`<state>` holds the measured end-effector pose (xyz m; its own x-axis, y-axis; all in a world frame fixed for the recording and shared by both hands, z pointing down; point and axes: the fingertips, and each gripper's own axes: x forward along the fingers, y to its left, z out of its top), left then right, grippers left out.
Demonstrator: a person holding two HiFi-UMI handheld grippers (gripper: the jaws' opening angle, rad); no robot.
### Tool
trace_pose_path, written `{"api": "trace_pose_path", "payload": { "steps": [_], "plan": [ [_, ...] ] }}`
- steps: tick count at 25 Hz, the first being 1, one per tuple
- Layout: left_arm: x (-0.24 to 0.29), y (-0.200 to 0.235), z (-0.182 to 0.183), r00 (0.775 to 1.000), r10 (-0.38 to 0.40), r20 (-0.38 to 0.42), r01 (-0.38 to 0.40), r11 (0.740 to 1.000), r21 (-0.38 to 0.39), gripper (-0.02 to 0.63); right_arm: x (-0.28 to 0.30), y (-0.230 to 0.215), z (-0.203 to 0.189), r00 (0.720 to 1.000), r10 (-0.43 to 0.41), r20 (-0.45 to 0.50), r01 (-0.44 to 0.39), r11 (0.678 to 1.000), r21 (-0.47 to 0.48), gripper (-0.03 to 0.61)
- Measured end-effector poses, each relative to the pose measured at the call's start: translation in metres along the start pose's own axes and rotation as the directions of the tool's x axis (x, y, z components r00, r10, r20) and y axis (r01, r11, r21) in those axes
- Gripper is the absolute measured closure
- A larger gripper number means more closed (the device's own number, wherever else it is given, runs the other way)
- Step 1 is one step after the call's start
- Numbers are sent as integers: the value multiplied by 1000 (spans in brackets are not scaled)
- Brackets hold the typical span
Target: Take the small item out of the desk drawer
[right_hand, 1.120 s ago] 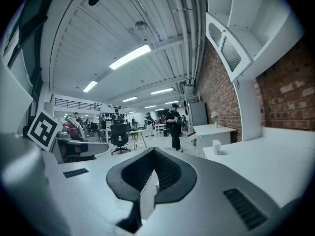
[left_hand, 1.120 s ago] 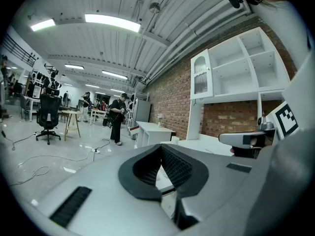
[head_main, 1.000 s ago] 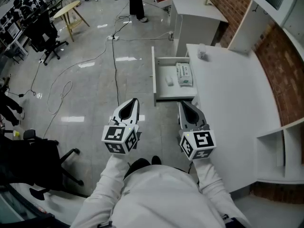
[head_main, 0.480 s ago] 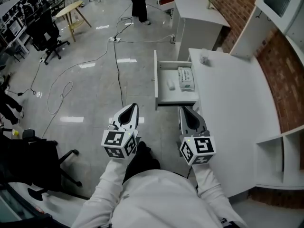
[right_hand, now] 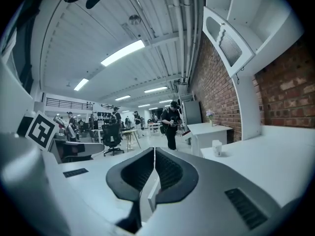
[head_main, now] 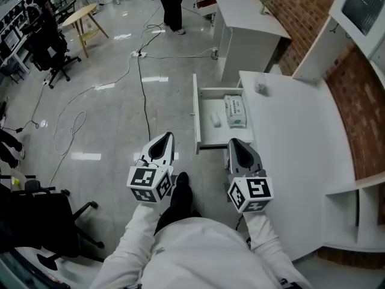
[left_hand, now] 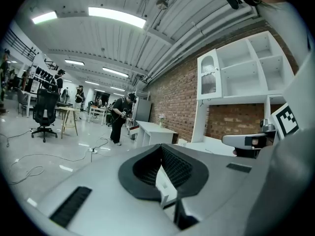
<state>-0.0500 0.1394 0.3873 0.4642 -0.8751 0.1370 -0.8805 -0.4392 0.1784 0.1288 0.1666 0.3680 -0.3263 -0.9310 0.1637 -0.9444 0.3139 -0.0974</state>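
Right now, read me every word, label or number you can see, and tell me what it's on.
Nothing here is readable.
Packet in the open drawer: print too small and blurred to read.
Cubes on the left gripper and right gripper: black-and-white square patterns, no words.

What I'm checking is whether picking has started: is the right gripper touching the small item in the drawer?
Apart. The head view shows the right gripper, shut, at the near end of the drawer, with bare drawer floor between its tips and the small item.
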Motion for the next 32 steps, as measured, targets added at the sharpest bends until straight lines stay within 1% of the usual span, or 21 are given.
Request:
{"api": "trace_pose_path", "payload": {
  "steps": [7,16,23,32],
  "plan": [
    [63,36,13,999,-33,-20,33,999,-16,595,65,-21,11,999,-49,-23,50,999,13,549],
    [125,78,29,998,-65,-25,64,998,-27,595,131,-33,34,997,-75,-4,76,997,18,548],
    [163,100,41,995,-93,-26,92,995,-27,595,164,-43,50,994,-108,10,108,994,18,549],
    [196,123,50,992,-122,-27,122,992,-17,595,196,-52,57,991,-132,20,131,991,19,541]
  ]
}}
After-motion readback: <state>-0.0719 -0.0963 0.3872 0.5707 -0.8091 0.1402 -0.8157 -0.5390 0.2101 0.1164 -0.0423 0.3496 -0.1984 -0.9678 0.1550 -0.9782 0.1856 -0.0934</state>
